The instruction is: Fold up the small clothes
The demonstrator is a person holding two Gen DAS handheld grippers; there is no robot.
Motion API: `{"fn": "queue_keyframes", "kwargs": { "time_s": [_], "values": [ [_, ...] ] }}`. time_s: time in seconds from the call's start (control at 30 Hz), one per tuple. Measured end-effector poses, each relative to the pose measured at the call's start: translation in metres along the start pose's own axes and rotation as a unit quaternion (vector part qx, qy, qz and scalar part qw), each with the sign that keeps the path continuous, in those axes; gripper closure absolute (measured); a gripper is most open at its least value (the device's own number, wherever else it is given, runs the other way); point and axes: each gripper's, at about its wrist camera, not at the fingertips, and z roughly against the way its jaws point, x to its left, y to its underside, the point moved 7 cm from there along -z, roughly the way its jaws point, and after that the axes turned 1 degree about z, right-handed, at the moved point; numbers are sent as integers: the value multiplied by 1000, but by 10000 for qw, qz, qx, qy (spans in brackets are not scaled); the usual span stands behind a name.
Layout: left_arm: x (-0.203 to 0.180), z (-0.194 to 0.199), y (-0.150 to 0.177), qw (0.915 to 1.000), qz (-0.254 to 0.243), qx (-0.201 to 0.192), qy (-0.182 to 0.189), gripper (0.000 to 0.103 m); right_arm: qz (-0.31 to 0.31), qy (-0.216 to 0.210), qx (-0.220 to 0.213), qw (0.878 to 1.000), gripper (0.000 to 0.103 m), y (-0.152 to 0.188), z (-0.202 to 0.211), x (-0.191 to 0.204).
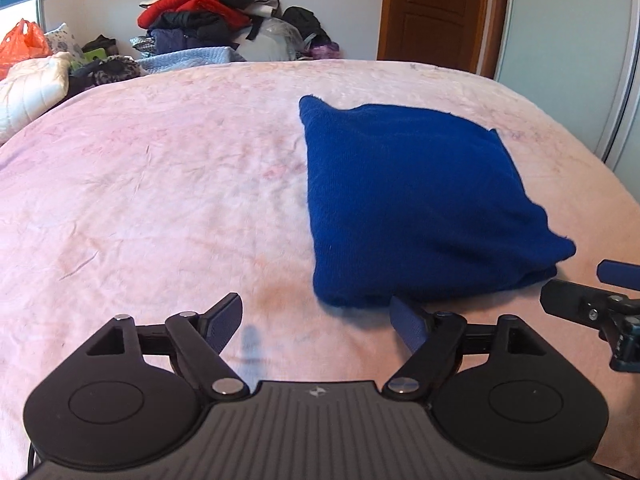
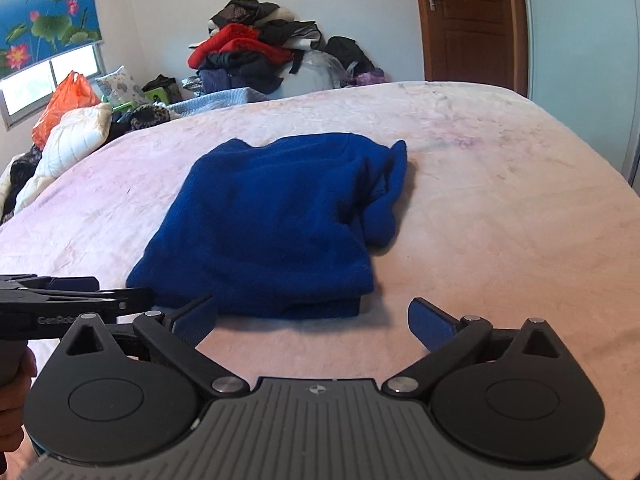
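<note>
A folded blue garment lies flat on the pink bed cover. In the right wrist view the same blue garment shows a loose flap bunched along its right side. My left gripper is open just in front of the garment's near edge, with bare cover between its fingers. My right gripper is open wide, close to the garment's near edge, and nothing sits between its pads. Each gripper shows at the edge of the other's view.
A heap of clothes is piled beyond the bed's far edge, with an orange bag and a white quilt at the left. A wooden door and a pale wardrobe stand at the right.
</note>
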Motion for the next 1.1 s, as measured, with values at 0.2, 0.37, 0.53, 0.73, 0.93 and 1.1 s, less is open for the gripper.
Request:
{"fn": "queue_keyframes", "kwargs": {
  "time_s": [0.2, 0.37, 0.53, 0.73, 0.93, 1.1],
  "values": [
    [4, 2, 13, 9997, -1, 107, -229, 21, 75, -39, 183, 9998, 1, 11, 3, 12],
    [6, 3, 18, 9996, 115, 208, -164, 21, 187, -41, 197, 9996, 1, 14, 5, 18],
    [5, 3, 19, 9995, 85, 224, -201, 21, 288, 60, 198, 9994, 1, 16, 6, 19],
    [2, 4, 20, 9994, 49, 214, -257, 21, 259, 102, 213, 9994, 1, 17, 5, 17],
    [0, 4, 22, 9993, 4, 213, -311, 21, 283, 95, 230, 9993, 1, 19, 6, 17],
    [-1, 5, 22, 9992, 0, 227, -318, 21, 284, 101, 238, 9993, 1, 20, 7, 17]
  ]
}}
